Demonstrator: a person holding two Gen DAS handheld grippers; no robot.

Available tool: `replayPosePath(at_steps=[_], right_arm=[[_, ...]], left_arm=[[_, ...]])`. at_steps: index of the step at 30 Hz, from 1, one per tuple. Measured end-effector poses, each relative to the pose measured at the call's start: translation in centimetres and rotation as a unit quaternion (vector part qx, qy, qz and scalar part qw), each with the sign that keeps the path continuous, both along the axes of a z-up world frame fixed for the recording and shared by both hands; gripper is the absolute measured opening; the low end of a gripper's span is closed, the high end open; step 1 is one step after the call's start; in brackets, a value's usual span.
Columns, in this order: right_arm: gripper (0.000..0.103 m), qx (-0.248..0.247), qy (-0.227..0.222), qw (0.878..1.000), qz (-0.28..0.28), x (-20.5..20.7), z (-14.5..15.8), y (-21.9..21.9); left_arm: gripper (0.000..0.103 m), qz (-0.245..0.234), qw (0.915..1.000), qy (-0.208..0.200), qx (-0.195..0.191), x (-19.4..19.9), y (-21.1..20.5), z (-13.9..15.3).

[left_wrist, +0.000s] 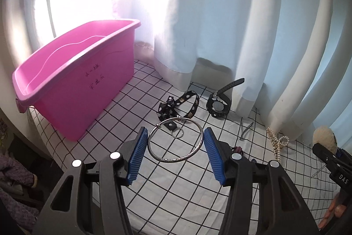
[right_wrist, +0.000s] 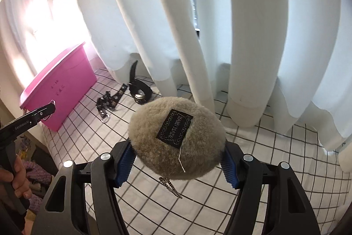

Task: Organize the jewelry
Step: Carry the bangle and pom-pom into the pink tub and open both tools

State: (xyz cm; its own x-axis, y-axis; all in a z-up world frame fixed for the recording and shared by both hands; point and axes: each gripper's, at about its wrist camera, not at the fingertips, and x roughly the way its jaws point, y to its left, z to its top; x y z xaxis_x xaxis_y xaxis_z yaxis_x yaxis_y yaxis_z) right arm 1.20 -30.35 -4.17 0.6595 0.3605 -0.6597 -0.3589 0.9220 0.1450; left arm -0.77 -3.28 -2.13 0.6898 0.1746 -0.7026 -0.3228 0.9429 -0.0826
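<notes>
My left gripper [left_wrist: 175, 147] is open, its blue pads on either side of a silver bangle [left_wrist: 176, 139] that lies on the checked cloth [left_wrist: 176, 191]. Whether the pads touch it I cannot tell. A pink bin [left_wrist: 74, 80] stands at the left. My right gripper [right_wrist: 177, 161] is shut on a round beige fluffy pouch [right_wrist: 177, 138] with a black label, held above the cloth. The pouch also shows in the left wrist view [left_wrist: 324, 138].
A black patterned strap [left_wrist: 179, 106] and a black watch [left_wrist: 219, 104] lie beyond the bangle. A metal hair clip [left_wrist: 245, 130], a pearl claw clip [left_wrist: 278, 143] and a chain [right_wrist: 172, 187] lie to the right. White curtains [left_wrist: 242, 36] hang behind.
</notes>
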Motion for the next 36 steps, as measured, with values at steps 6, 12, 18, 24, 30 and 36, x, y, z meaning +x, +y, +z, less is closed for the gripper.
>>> replayPosePath(at_steps=[6,12,18,24,30,36], right_arm=[[0.065,0.021,-0.03,0.996,0.079,1.4,4.5,7.4],[0.065,0.051,-0.054,0.987,0.146,3.6,8.3,17.0],[0.065,0.064,-0.054,0.978,0.192,6.7,10.3,27.4],[0.065,0.053,-0.032,0.974,0.217,10.3,10.4,36.0],[0.065,0.024,0.003,0.972,0.235,12.9,8.7,42.1],[0.065,-0.023,0.046,0.966,0.255,14.9,6.4,46.7]], left_arm=[[0.051,0.056,0.9979,-0.032,0.01,-2.5,5.1,4.0],[0.051,0.096,0.9939,-0.052,0.017,-3.7,12.2,6.8],[0.051,0.118,0.9916,-0.052,0.016,-2.4,20.4,7.9],[0.051,0.12,0.9918,-0.043,-0.001,0.3,26.9,7.2],[0.052,0.12,0.9923,-0.015,-0.025,2.7,31.4,5.4],[0.052,0.121,0.9907,0.027,-0.058,4.3,33.5,2.9]])
